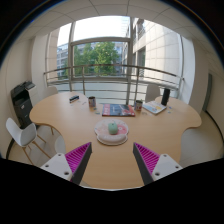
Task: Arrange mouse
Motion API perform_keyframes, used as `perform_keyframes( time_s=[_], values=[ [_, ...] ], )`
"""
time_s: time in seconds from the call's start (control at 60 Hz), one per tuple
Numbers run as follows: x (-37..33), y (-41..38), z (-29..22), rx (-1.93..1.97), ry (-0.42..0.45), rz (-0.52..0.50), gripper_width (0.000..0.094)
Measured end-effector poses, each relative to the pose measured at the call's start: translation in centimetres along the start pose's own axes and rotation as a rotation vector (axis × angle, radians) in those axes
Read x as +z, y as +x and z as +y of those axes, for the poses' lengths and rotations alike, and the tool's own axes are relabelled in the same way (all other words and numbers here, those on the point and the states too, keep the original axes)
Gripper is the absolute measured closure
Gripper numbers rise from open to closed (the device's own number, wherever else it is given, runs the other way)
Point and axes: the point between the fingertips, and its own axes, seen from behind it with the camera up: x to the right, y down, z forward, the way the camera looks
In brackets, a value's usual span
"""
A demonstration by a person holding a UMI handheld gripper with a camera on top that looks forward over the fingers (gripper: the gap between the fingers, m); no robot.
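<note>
The jaws were spread wide with nothing between them, their pink pads (78, 158) angled inward over the near edge of the pale wooden tabletop (60, 120). Just ahead of the jaws, and centred on the gap between them, sat a round white dish (111, 137), which serves here as the landmark. On the dish lay small rounded items (112, 128), pale green and pink; whether either was the mouse could not be told, and no mouse could be made out with certainty elsewhere on the tabletop. Directly beyond the dish lay a colourful book (118, 110), flat on the tabletop. Beyond the dish and to its left stood a dark cup (92, 101), and further left of that a small dark object (74, 99) too small to identify. Beyond the dish to the right lay a white, laptop-like thing (154, 106). Far left of the dish a black printer (22, 100) stood off the tabletop, with a white chair (20, 135) nearer. Behind everything rose a large window (100, 55) showing green trees.
</note>
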Motion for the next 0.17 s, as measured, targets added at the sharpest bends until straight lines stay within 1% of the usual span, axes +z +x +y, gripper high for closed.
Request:
perform_keyframes(
  time_s=[0.167],
  values=[
    [-0.97,-0.09,0.3,-0.005,-0.002,0.006,0.0086]
  ],
)
